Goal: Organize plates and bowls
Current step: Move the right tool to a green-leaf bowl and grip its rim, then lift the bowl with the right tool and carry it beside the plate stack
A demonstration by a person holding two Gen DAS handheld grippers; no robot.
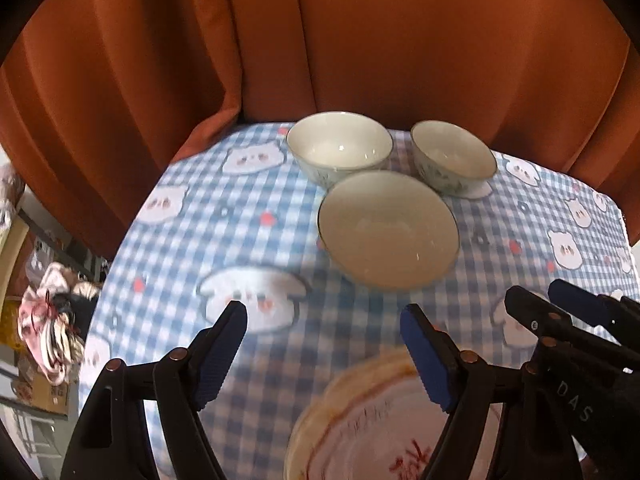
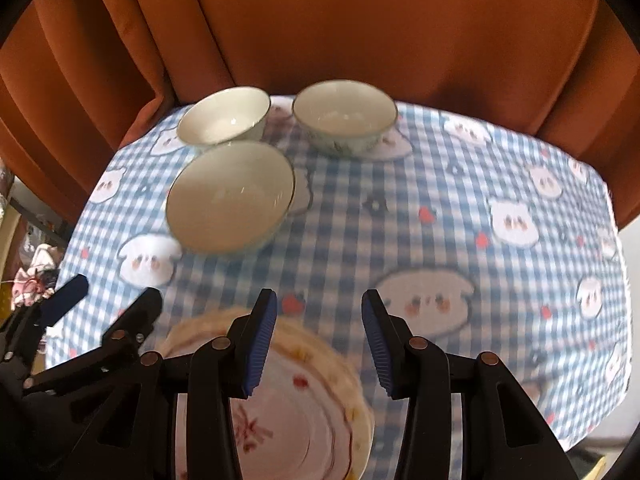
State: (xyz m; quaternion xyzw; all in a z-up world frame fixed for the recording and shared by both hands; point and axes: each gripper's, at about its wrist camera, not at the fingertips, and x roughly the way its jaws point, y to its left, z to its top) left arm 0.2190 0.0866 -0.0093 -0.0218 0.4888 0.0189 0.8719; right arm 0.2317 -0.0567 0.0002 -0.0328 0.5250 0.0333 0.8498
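Three white bowls stand at the far side of the blue checked tablecloth (image 1: 240,220): a small one at back left (image 1: 339,148) (image 2: 224,120), a small one at back right (image 1: 452,156) (image 2: 344,116), and a wider one (image 1: 388,232) (image 2: 232,196) in front of them. A plate with red markings (image 1: 360,420) (image 2: 304,400) lies at the near edge, below both grippers. My left gripper (image 1: 326,356) (image 2: 104,304) is open and holds nothing. Just to its right, my right gripper (image 2: 320,344) (image 1: 554,304) is also open over the plate's right part, with nothing between its pads.
An orange curtain (image 1: 360,40) hangs close behind the table's far edge. Past the left edge, lower down, lie a bundle of cloth (image 1: 52,328) and boxes. The tablecloth (image 2: 480,220) reaches the table's right edge.
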